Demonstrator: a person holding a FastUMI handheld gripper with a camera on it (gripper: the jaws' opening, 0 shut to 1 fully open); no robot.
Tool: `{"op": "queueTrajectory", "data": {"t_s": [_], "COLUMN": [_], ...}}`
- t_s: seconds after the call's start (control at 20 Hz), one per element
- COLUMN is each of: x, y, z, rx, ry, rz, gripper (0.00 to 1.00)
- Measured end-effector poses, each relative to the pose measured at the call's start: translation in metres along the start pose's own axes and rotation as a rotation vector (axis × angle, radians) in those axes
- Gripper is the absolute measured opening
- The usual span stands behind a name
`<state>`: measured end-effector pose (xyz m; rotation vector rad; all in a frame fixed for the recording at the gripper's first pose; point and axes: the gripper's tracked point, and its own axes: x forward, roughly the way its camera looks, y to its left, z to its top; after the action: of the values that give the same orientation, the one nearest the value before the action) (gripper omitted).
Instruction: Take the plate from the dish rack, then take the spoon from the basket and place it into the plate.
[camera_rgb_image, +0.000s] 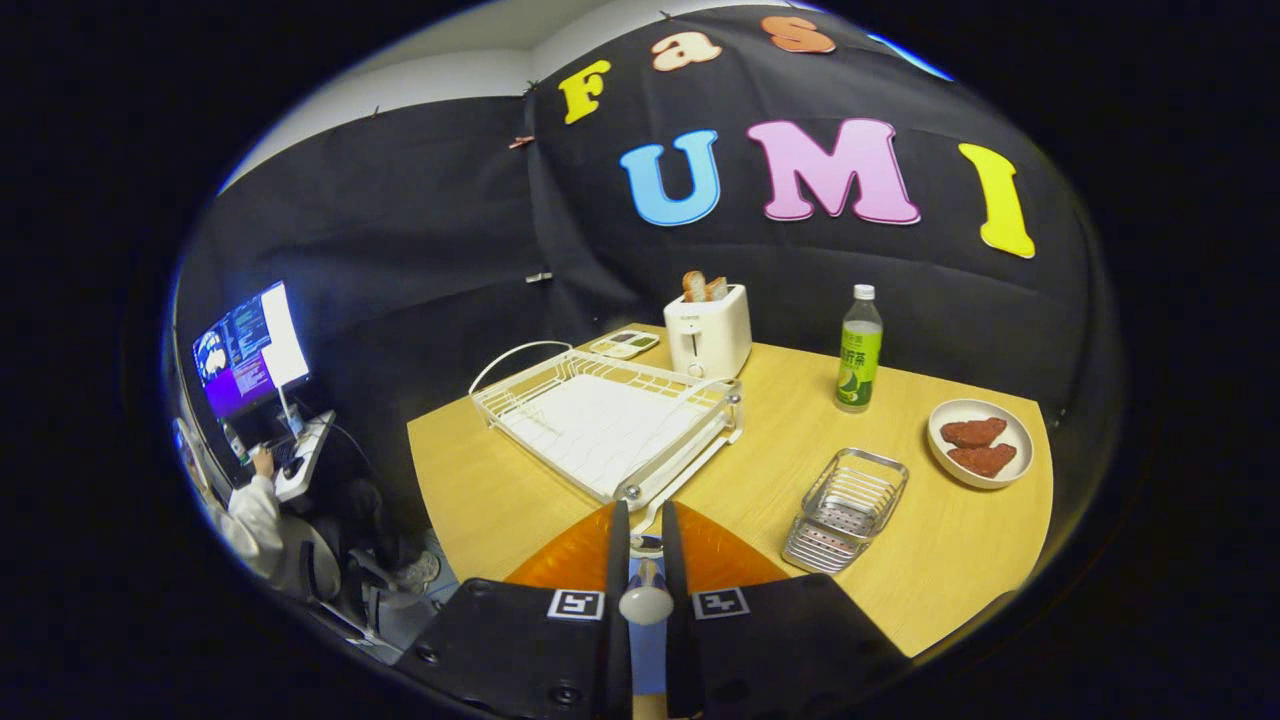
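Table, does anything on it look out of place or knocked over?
Nothing stands out. The rack, toaster, bottle and basket all stand upright. The gripper is shut on the spoon above the orange plate.

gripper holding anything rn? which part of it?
Yes: the fingers are closed on the spoon, apparently gripping its handle, over the orange plate. The exact contact spot is hard to tell.

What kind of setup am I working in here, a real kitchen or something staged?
Likely a staged recording booth, not a real kitchen: black cloth walls surround one wooden table holding kitchen props, a toaster and a dish rack, while a person sits at a monitor beside it. The gripper is shut on the spoon.
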<state>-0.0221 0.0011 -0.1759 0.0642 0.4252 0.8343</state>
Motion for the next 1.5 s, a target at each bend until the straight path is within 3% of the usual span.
{"op": "queueTrajectory", "data": {"t_s": [0.35, 0.8, 1.15, 1.4, 1.5], "x": [0.030, 0.022, 0.020, 0.004, -0.005], "y": [0.021, 0.015, 0.009, 0.000, -0.006], "z": [-0.049, -0.090, -0.077, -0.042, -0.018], "rx": [-0.090, -0.108, -0.050, -0.032, -0.041], "ry": [0.096, 0.191, 0.171, 0.101, 0.051], "rz": [0.058, 0.061, 0.047, 0.003, -0.030], "gripper": [0.18, 0.21, 0.29, 0.98, 0.98]}}
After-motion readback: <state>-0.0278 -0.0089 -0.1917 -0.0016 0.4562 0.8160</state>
